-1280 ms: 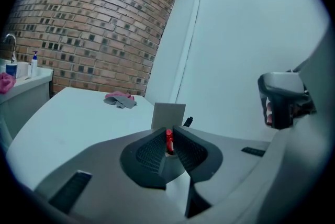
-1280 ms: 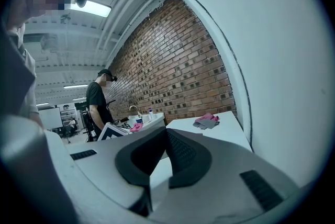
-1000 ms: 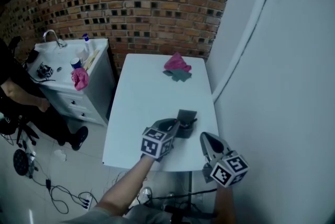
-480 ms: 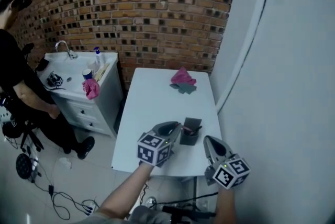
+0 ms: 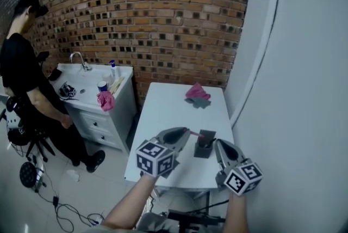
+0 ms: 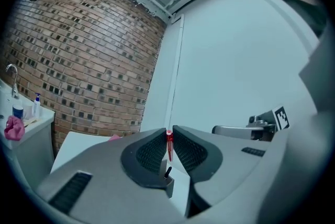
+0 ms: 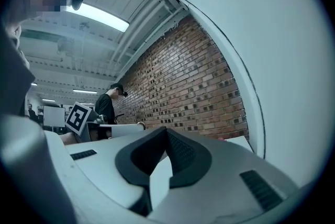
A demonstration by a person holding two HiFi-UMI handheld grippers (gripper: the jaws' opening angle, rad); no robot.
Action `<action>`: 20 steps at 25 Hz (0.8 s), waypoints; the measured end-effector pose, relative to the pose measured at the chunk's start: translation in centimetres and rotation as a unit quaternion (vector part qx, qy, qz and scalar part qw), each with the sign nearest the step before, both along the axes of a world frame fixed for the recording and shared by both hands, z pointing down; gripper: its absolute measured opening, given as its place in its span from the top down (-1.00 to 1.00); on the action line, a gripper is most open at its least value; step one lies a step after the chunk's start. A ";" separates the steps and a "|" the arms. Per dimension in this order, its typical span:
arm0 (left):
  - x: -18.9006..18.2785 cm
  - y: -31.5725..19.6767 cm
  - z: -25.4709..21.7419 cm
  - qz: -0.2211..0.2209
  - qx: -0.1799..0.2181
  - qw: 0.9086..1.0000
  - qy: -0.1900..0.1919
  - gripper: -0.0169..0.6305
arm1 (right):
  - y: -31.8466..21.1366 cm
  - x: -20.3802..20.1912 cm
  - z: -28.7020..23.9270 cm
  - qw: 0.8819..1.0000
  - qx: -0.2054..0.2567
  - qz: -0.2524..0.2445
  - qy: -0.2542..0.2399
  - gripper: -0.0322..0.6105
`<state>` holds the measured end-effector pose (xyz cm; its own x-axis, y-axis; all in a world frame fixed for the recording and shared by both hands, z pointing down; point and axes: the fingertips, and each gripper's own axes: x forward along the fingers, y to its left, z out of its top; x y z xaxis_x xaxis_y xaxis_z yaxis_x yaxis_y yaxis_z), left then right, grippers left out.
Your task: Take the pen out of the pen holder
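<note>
A dark square pen holder (image 5: 204,145) stands near the front of the white table (image 5: 168,112). My left gripper (image 5: 188,132) is shut on a thin red pen (image 5: 194,133), held above the holder's left side. In the left gripper view the red pen (image 6: 169,145) stands upright, pinched between the jaw tips of that left gripper (image 6: 169,132). Below them is the holder's rim (image 6: 168,183) with a black pen (image 6: 168,171) still in it. My right gripper (image 5: 219,142) hovers just right of the holder. In its own view the right gripper (image 7: 166,130) has its jaw tips together with nothing between them.
A pink cloth (image 5: 196,91) lies on a grey cloth (image 5: 200,102) at the table's far end. A white wall (image 5: 293,90) runs close along the right. Left of the table stand a sink cabinet (image 5: 103,112) and a person in black (image 5: 24,71). Cables lie on the floor.
My left gripper has risen from the pen holder with the red pen in it. The right gripper has risen a little beside the holder.
</note>
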<state>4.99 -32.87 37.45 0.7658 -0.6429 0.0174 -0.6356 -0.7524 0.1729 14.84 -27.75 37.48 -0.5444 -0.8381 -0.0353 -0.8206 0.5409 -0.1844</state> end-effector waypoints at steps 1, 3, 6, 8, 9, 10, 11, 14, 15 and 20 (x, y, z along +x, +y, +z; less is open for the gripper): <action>-0.2 0.3 -0.3 0.002 0.000 1.000 0.003 0.81 | 0.0 -0.2 -0.3 1.000 0.005 -0.003 0.002 0.94; -0.5 1.0 -0.6 0.006 -0.002 1.000 0.006 0.81 | 0.1 -0.6 -0.8 1.000 0.014 -0.008 0.008 0.94; -0.6 1.6 -0.8 0.007 -0.002 1.000 0.010 0.81 | 0.2 -1.0 -1.5 1.000 0.022 -0.016 0.016 0.94; -0.7 1.8 -0.7 0.008 -0.003 1.000 0.012 0.81 | 0.2 -1.1 -1.6 0.999 0.021 -0.016 0.018 0.94; -0.7 1.9 -0.6 0.009 -0.004 1.000 0.012 0.81 | 0.3 -1.2 -1.5 1.000 0.019 -0.014 0.019 0.94; -0.8 2.0 -0.6 0.009 -0.005 1.000 0.012 0.81 | 0.3 -1.2 -1.5 1.000 0.017 -0.013 0.021 0.94; -0.8 2.0 -0.5 0.009 -0.006 1.000 0.013 0.81 | 0.3 -1.1 -1.4 1.000 0.016 -0.012 0.024 0.94; -0.6 2.0 -0.6 0.010 -0.006 1.000 0.015 0.81 | 0.1 -0.9 -1.2 0.999 0.014 -0.014 0.027 0.94; -0.5 2.0 -0.6 0.010 -0.007 1.000 0.015 0.81 | 0.1 -0.8 -1.1 0.999 0.013 -0.016 0.027 0.94; -0.1 2.0 -0.4 0.013 -0.009 1.000 0.016 0.81 | 0.4 -0.6 -1.4 0.999 0.005 -0.007 0.031 0.95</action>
<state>4.89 -30.82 37.03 0.7827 -0.6224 0.0035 -0.6096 -0.7654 0.2062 14.21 -27.39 36.12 -0.5573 -0.8303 -0.0089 -0.8228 0.5536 -0.1284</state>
